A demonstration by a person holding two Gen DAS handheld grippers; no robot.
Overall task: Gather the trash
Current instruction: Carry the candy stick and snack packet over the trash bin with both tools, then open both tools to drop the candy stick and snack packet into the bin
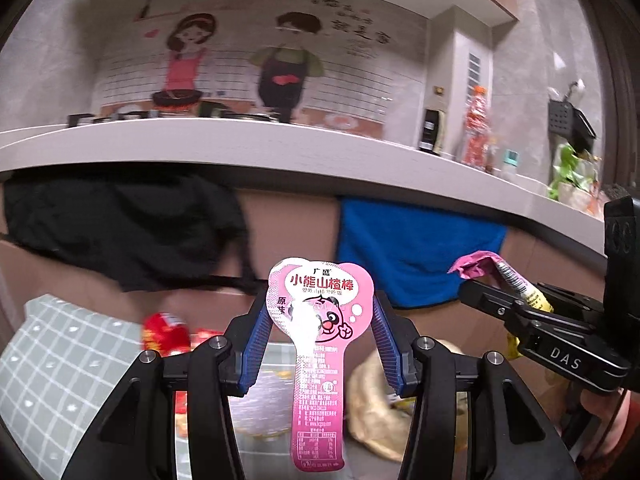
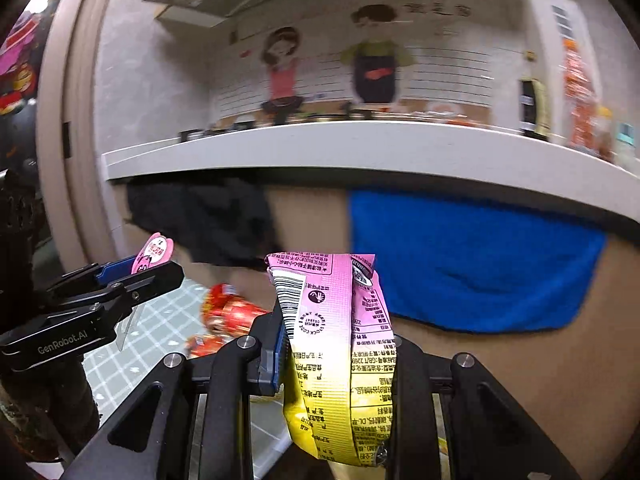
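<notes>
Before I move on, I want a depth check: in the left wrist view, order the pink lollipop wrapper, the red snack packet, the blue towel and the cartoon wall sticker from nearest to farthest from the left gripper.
1. Pink lollipop wrapper, between the left gripper jaws.
2. Red snack packet, low left, on the checked cloth.
3. Blue towel, hanging under the counter, right of centre.
4. Cartoon wall sticker, behind the counter, up top.

Glossy printed film — the pink wrapper (image 1: 320,344) and the pink-and-yellow packet (image 2: 340,360). Matt black plastic gripper arms carry ribbed blue pads (image 1: 260,344) and shiny metal bolts (image 1: 149,357). The blue towel (image 2: 472,264) looks fuzzy — soft cloth.
</notes>
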